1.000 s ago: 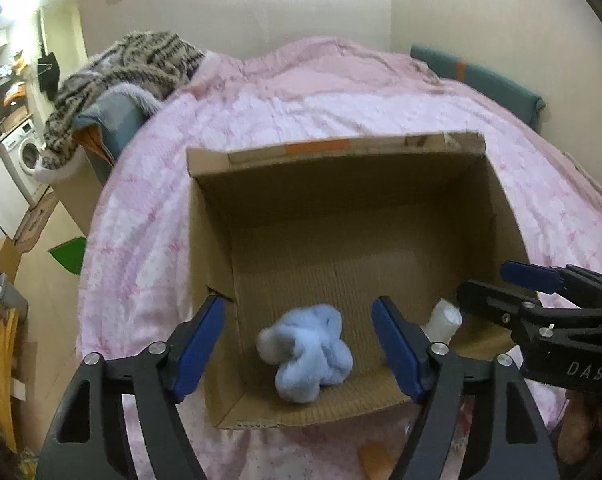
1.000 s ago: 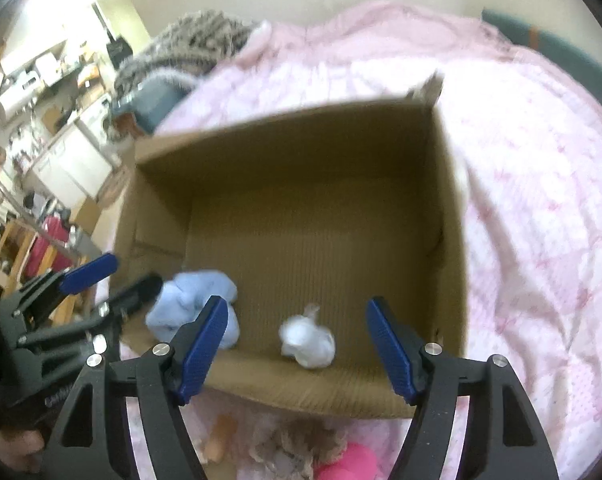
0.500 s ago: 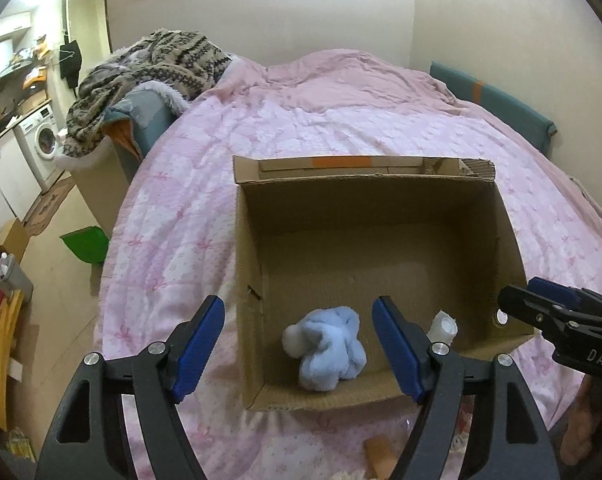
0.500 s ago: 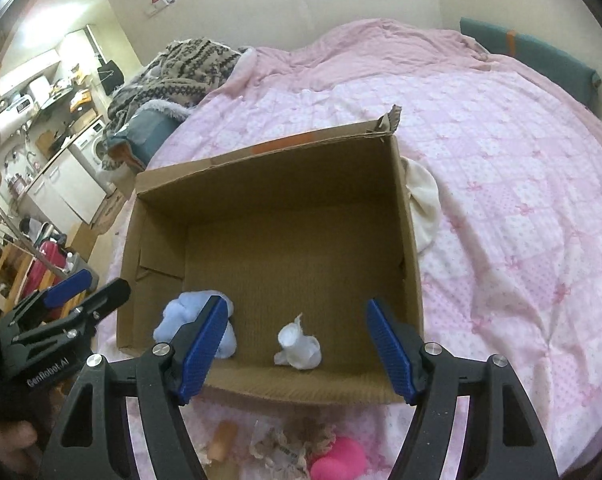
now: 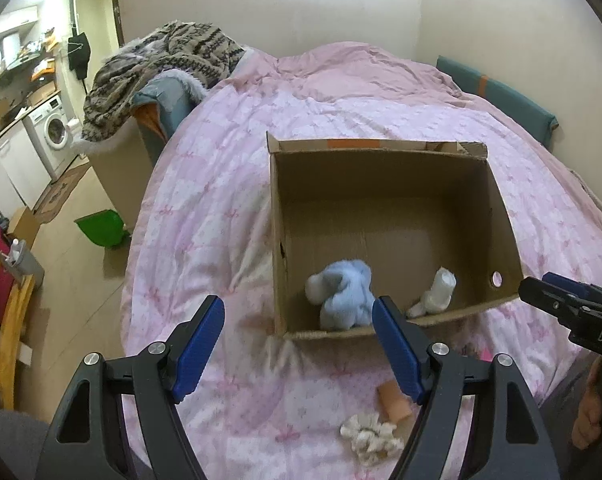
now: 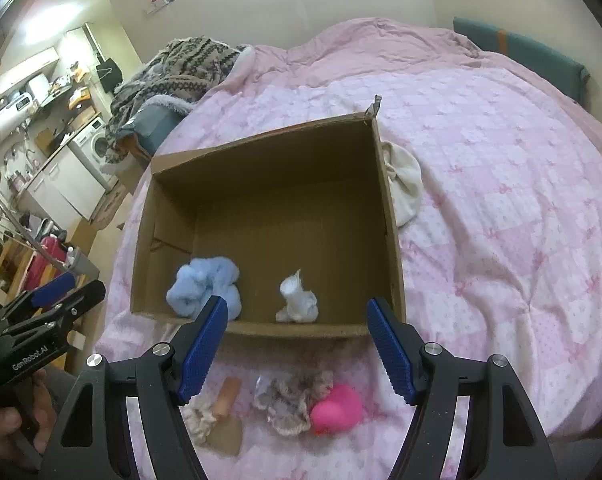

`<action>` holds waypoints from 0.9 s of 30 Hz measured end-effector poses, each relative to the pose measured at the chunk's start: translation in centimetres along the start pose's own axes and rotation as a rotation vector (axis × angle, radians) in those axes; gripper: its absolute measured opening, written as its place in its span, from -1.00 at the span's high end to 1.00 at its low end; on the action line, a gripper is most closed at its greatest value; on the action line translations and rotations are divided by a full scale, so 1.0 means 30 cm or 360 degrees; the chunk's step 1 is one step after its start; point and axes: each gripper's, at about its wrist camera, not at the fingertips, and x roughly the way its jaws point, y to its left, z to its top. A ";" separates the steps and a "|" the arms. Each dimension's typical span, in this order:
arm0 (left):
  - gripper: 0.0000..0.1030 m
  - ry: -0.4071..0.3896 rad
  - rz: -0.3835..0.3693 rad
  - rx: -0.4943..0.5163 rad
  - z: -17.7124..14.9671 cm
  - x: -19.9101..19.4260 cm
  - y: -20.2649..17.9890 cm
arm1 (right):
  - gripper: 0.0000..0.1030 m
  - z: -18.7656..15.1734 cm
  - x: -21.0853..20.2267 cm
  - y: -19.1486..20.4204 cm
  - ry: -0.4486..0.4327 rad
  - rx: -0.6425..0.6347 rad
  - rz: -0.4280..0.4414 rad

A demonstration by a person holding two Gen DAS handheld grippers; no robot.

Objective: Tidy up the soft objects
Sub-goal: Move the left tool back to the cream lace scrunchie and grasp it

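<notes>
Pulled back from the box (image 6: 385, 216) since a second ago, both hand-held grippers, left (image 5: 299, 344) and right (image 6: 293, 344), now hanging over the bed (image 6: 501, 184), jaws spread wide, holding nothing. Blue toy (image 6: 205, 290) and white sock (image 6: 297, 300) already inside, near wall. Left outside: pink toy (image 6: 337, 410), lace scrunchie (image 6: 287, 400), tan roll (image 6: 227, 398). Pink toy at six o'clock from right gripper, just below its fingers; roll's long axis roughly twelve-to-six. Right hand nearer, probably next.

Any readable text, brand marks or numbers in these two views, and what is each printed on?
"GenRobot.AI": white print on the black body of the left gripper, seen in the right wrist view.
"DAS": partial print on the right gripper, cut off by the frame edge.
The cardboard box and the washing machine show no readable print.
</notes>
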 end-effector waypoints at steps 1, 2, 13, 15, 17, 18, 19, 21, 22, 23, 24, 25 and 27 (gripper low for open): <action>-0.44 0.0012 -0.0009 -0.0006 -0.012 -0.006 0.002 | -0.47 -0.012 -0.006 -0.002 0.0006 0.0007 0.0004; -0.44 0.0020 -0.0014 -0.0010 -0.019 -0.011 0.002 | -0.47 -0.023 -0.010 -0.003 0.0017 0.0017 0.0012; -0.44 0.0185 -0.0019 -0.0141 -0.079 0.020 0.056 | -0.47 -0.121 -0.014 -0.017 0.0146 0.0096 0.0016; -0.44 0.0239 -0.0048 -0.0182 -0.094 0.043 0.067 | -0.47 -0.128 -0.004 -0.021 0.0170 0.0096 -0.0004; -0.44 0.0320 -0.0077 -0.0212 -0.110 0.073 0.069 | -0.47 -0.133 0.012 -0.033 0.0203 0.0115 -0.0028; -0.44 0.0366 -0.0097 -0.0223 -0.121 0.091 0.066 | -0.47 -0.135 0.021 -0.043 0.0220 0.0135 -0.0035; -0.44 0.0426 -0.0129 -0.0228 -0.132 0.113 0.057 | -0.47 -0.137 0.028 -0.054 0.0236 0.0165 -0.0038; -0.44 0.0546 -0.0199 -0.0223 -0.161 0.155 0.031 | -0.47 -0.137 0.044 -0.076 0.0267 0.0231 -0.0038; -0.44 0.0597 -0.0233 -0.0216 -0.176 0.172 0.014 | -0.47 -0.139 0.053 -0.086 0.0282 0.0257 -0.0042; -0.43 0.0662 -0.0276 -0.0210 -0.198 0.195 -0.008 | -0.47 -0.141 0.063 -0.096 0.0297 0.0282 -0.0049; -0.43 0.0713 -0.0306 -0.0212 -0.215 0.212 -0.021 | -0.47 -0.143 0.071 -0.104 0.0312 0.0305 -0.0051; -0.41 0.0766 -0.0336 -0.0216 -0.232 0.230 -0.035 | -0.47 -0.144 0.077 -0.112 0.0325 0.0329 -0.0047; -0.29 0.0872 -0.0382 -0.0250 -0.269 0.273 -0.056 | -0.47 -0.146 0.085 -0.119 0.0342 0.0355 -0.0044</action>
